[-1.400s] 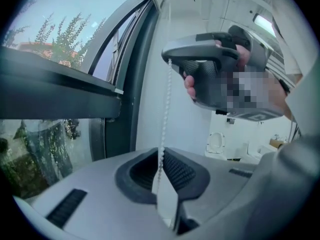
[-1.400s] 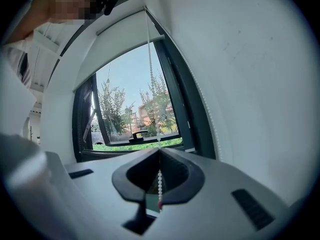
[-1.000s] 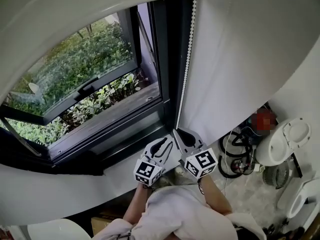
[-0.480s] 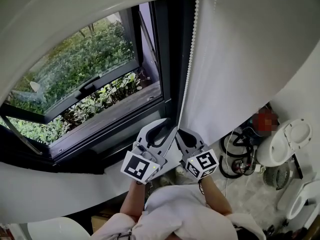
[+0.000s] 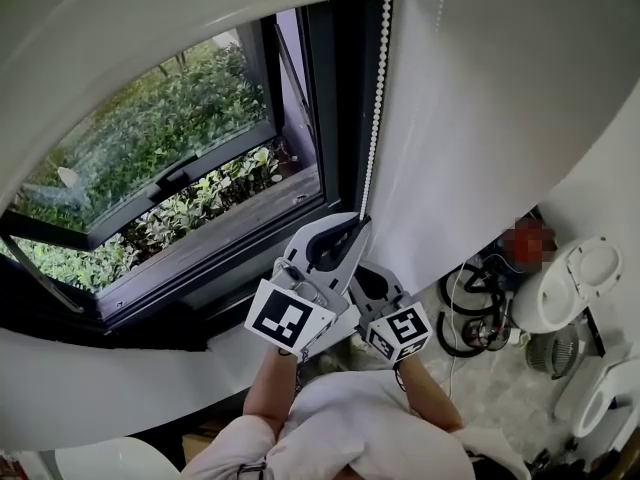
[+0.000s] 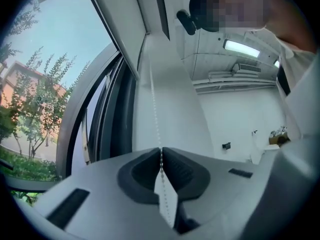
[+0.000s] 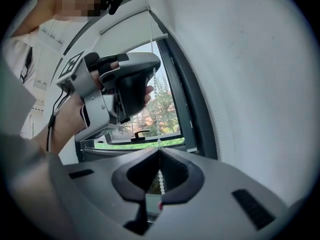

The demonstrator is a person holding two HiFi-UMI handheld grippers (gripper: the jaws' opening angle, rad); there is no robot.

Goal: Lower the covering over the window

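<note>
Your left claw [image 6: 161, 153] has just been closing and now pinches the bead chain [image 5: 376, 88] between its pads; the chain runs straight up from its tips beside the dark window frame [image 5: 335, 98]; your right claw [image 7: 159, 153] sits just below the left one, clamped tight on the same chain; the white blind [image 5: 150, 28] sits high above and to the left of both claws, with most of the window [image 5: 150, 158] uncovered.

The white blind [image 7: 132, 26] is sitting rolled up at the window's [image 5: 150, 138] top edge, leaving the dark-framed glass uncovered. Its white bead chain [image 5: 375, 98] is hanging straight along the window's right edge.
</note>
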